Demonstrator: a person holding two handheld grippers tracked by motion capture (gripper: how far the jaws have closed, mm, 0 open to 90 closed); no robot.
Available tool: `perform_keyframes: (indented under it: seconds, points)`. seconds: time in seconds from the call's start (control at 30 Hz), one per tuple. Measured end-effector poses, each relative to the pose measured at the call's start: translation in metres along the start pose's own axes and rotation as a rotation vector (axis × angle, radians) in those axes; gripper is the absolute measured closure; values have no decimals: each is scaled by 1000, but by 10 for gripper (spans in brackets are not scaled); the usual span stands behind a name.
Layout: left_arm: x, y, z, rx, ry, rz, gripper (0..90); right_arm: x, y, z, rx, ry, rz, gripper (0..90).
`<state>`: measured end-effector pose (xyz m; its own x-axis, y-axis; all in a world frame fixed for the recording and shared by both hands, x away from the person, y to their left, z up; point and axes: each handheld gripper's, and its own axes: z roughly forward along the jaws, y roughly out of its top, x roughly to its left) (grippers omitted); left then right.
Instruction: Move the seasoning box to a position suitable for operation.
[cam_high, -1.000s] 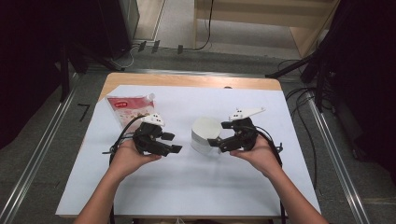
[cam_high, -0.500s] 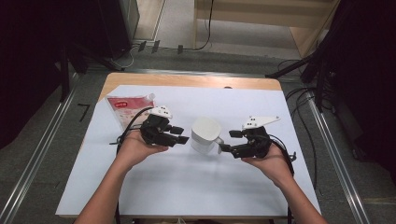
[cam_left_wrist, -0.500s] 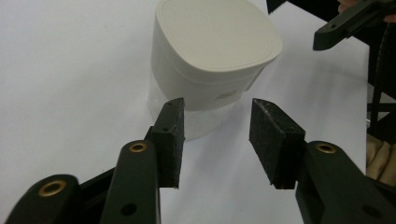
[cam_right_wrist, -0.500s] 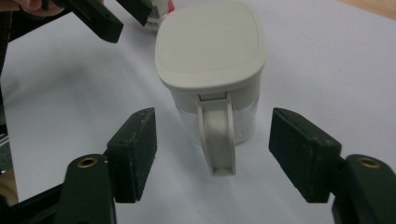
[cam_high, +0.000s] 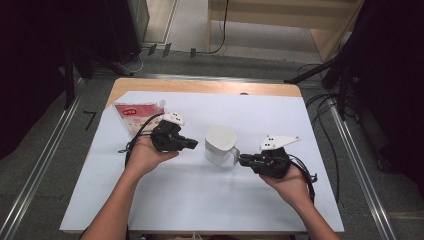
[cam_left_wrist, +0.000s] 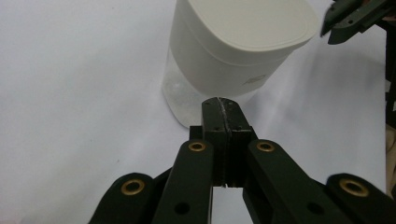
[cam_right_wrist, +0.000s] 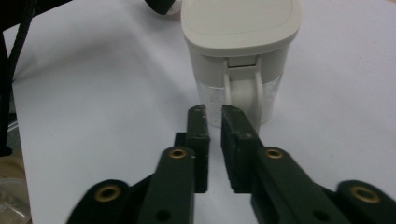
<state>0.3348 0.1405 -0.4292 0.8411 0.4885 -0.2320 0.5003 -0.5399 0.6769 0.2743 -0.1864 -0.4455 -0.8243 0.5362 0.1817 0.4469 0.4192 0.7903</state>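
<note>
1 white lidded container (cam_high: 220, 145) stood near the middle of the white-covered counter (cam_high: 200, 200); its lower body was clear, with 1 handle facing the right gripper. 1 red-and-white pouch (cam_high: 134, 117) lay flat at the far left; its printing was too small to read.

2 grippers. Left gripper (cam_high: 191, 144), fingers (cam_left_wrist: 223, 126) pressed fully together, empty, sat just left of the container, tips pointed at it. Right gripper (cam_high: 242, 160), fingers (cam_right_wrist: 236, 130) parted by a narrow gap, holding nothing, sat just short of the handle (cam_right_wrist: 242, 93).
</note>
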Motion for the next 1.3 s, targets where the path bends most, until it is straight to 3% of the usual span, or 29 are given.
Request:
perform_keyframes:
  seconds: [0.13, 0.27, 0.4, 0.5, 0.7, 0.8, 0.87, 0.97, 1.07, 1.3]
  points:
    - [5, -2, 6, 17, 10, -3, 900, 4, -3, 6, -7, 0, -2, 900]
    - [10, -2, 9, -3, -3, -10, 900, 6, -5, 13, 0, 2, -1, 900]
    - [12, -3, 11, 2, 2, -16, 900, 2, -8, 26, 12, 1, 31, 900]
    - [13, -4, 11, 14, 18, -19, 900, 1, -8, 30, 17, -1, 30, 900]
    - [13, -8, 9, 18, 22, -17, 787, -3, -10, 40, 40, -9, 31, 900]
    - [13, -10, 9, 12, 29, -20, 670, -5, -10, 40, 41, -11, 28, 900]
    - [12, -10, 9, 13, 12, -31, 621, -8, -11, 39, 37, -13, 33, 900]
    - [10, -9, 8, -4, -14, -14, 561, -10, -11, 37, 34, -11, 33, 900]
    - [8, -9, 7, -22, -6, -4, 462, -16, -13, 35, 31, -9, 43, 900]
    - [6, -8, 6, -30, -11, 25, 428, -22, -13, 35, 45, -34, 36, 900]
